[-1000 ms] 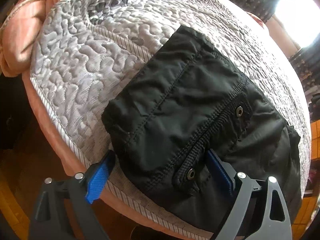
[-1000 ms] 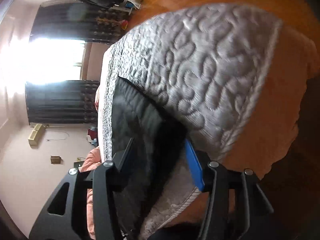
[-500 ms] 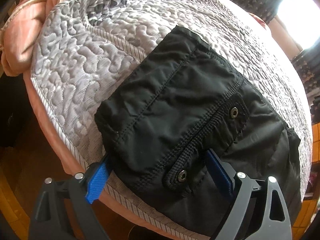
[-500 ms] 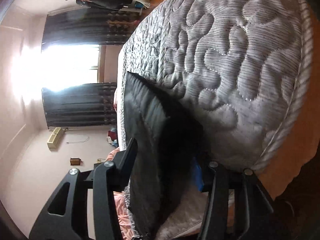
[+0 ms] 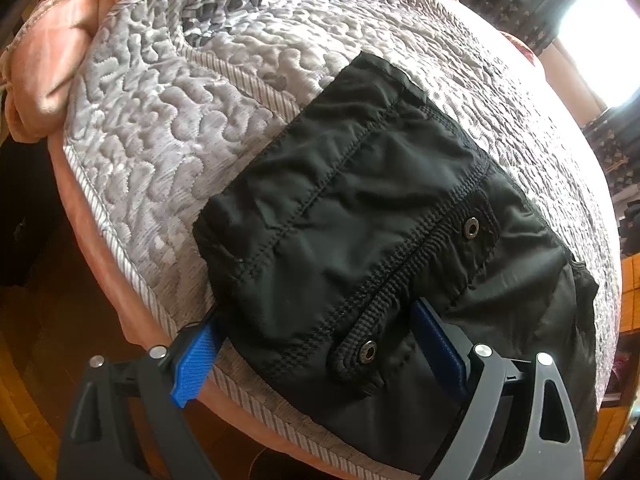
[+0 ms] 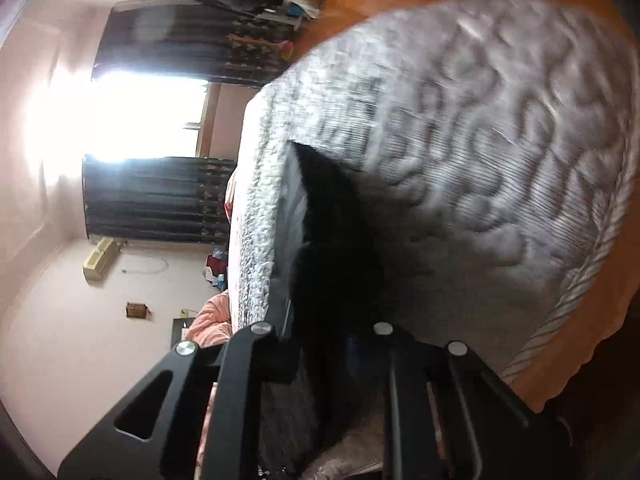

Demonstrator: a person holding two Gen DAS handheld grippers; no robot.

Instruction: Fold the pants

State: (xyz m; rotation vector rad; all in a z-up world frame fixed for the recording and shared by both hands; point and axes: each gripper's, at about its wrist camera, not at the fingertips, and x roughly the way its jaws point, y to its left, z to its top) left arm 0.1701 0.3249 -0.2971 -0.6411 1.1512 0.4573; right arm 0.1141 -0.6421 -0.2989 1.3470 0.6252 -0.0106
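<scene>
Black pants (image 5: pixel 360 220) lie folded on a grey quilted bed cover (image 5: pixel 180 120), waistband and snap studs near the bed's edge. My left gripper (image 5: pixel 316 352) points down over that edge and is open. Its blue pads (image 5: pixel 192 360) stand wide on either side of the waistband fold. In the right wrist view my right gripper (image 6: pixel 336 344) is low beside the cover (image 6: pixel 480 160). Its jaws are closing, with a dark fold of the pants (image 6: pixel 332 240) pinched between them. The right pads are mostly hidden by the fabric.
A pink blanket (image 5: pixel 48 60) is bunched at the far left corner of the bed. An orange bed skirt (image 6: pixel 580 340) hangs below the cover's edge. Dark curtains (image 6: pixel 160 200) and a bright window (image 6: pixel 120 116) fill the far wall.
The right jaws have narrowed from wide apart onto the pants fabric, and that gripper has lifted. In the left view the pants' near edge has slid left against the left pad.
</scene>
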